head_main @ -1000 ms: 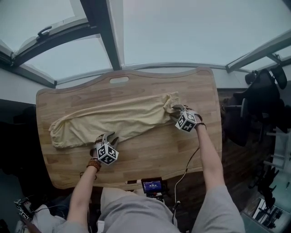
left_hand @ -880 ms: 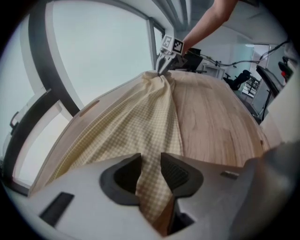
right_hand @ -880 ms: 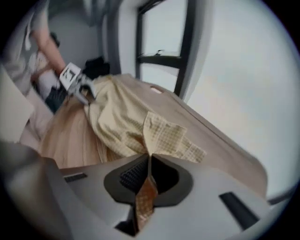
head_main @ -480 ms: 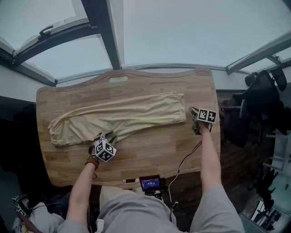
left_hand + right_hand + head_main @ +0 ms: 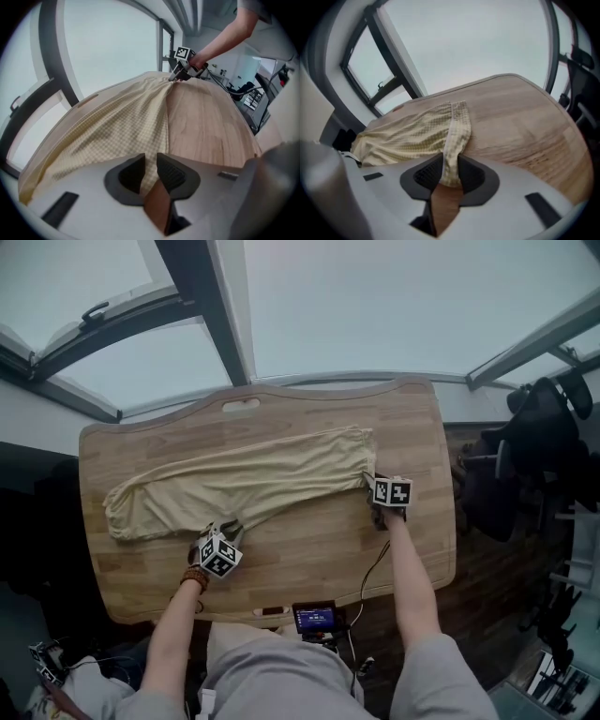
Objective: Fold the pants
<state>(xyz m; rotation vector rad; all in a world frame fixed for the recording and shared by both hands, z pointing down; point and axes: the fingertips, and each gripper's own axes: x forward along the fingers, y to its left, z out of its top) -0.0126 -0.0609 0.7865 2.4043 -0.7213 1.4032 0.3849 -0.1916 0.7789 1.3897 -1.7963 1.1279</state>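
Your pants (image 5: 234, 486) are pale yellow with a fine check pattern. They lie spread as one long, narrow strip across the wooden table (image 5: 309, 559). The waistband (image 5: 364, 454) is at your right. The leg ends (image 5: 117, 517) are at your left, a little nearer to you. Some soft wrinkles run along the cloth.

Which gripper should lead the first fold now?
Probably right. The right gripper, its jaws just opening, has the waistband of the pants between them at the free end; the left gripper, just closing, pinches the near edge mid-length.
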